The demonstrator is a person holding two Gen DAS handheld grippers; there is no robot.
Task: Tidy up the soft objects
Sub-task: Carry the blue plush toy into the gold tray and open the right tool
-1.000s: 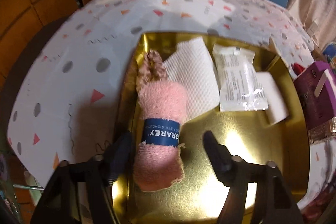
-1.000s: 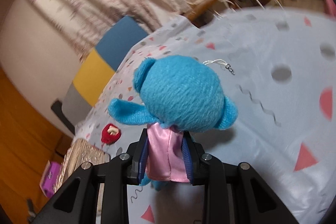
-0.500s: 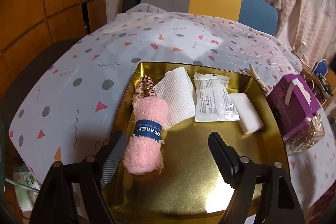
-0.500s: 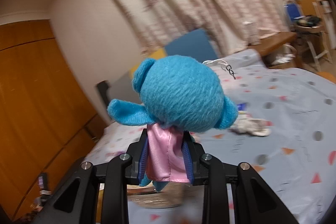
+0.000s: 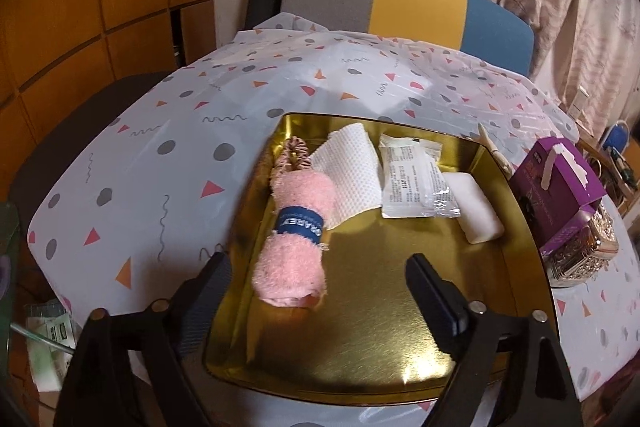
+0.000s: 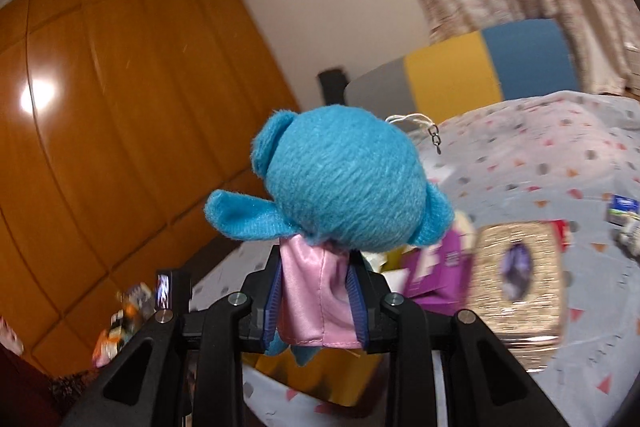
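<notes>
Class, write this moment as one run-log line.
left gripper: open, above gold tray | right gripper: shut on blue plush toy, lifted | pink towel roll: lying in tray

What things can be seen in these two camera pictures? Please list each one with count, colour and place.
tray: 1, gold, on the table
rolled towel: 1, pink with blue band, left in tray
scrunchie: 1, pink, behind the towel
paper towel: 1, white, in tray
sachet: 1, white, in tray
pad: 1, white, right in tray
box: 1, purple, right of tray
plush toy: 1, blue, pink cloth
left gripper: open, over tray
right gripper: shut on plush toy
</notes>
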